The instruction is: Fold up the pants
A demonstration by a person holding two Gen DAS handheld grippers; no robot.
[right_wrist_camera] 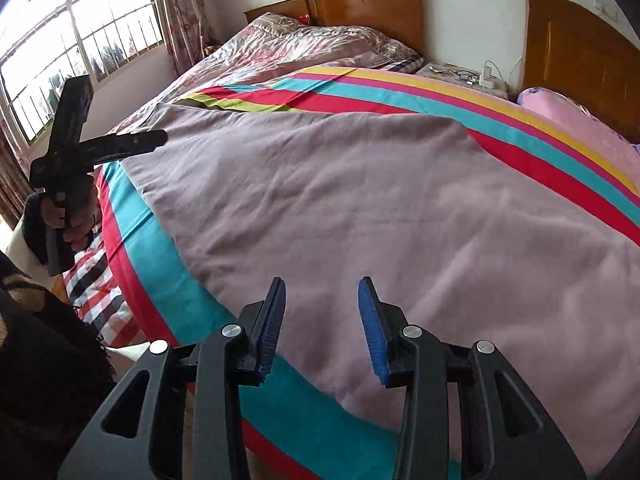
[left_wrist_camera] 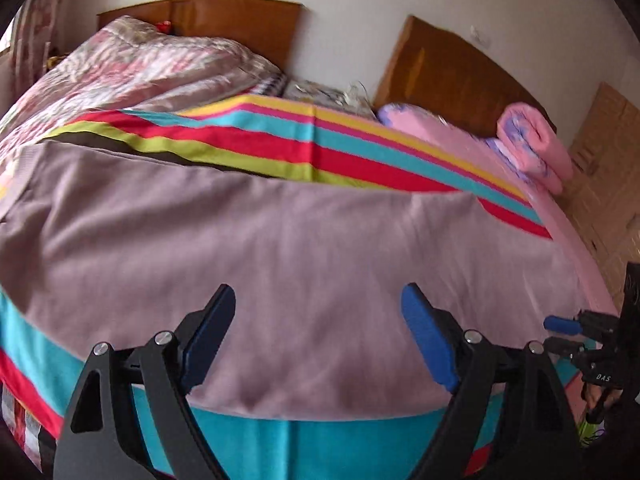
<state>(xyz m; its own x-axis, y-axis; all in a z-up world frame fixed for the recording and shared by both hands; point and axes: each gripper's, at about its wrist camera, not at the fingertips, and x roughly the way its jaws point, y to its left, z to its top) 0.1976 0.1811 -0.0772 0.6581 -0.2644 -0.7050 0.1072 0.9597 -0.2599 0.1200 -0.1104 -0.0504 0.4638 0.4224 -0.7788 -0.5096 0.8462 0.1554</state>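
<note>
Left gripper: jaws spread wide, nothing between the blue pads, hovering over the near edge of the pants. Left wrist view: pants are a mauve-grey garment spread flat across the striped sheet of the near bed, a turquoise band of sheet showing below the hem edge. Right gripper enters at the far right of this view, seen side-on beside the pants' right end; its fingers show a gap, not closed on cloth. Behind: floral quilt heaped on the far bed, wooden headboard, rolled pink blanket on the pink bedding at right.

Right wrist view: right gripper released, pads apart, nothing held, poised above the pants near their front edge. Pants lie flat, lightly wrinkled, one straight edge running along the turquoise stripe of the sheet. Left gripper appears at upper left, carried by the person's hand, its tip just at the pants' far-left corner (contact cannot be judged). Nightstand between the beds carries glasses and a white charger; no containers visible in either view. Window at left, checked cloth below the bed edge.
</note>
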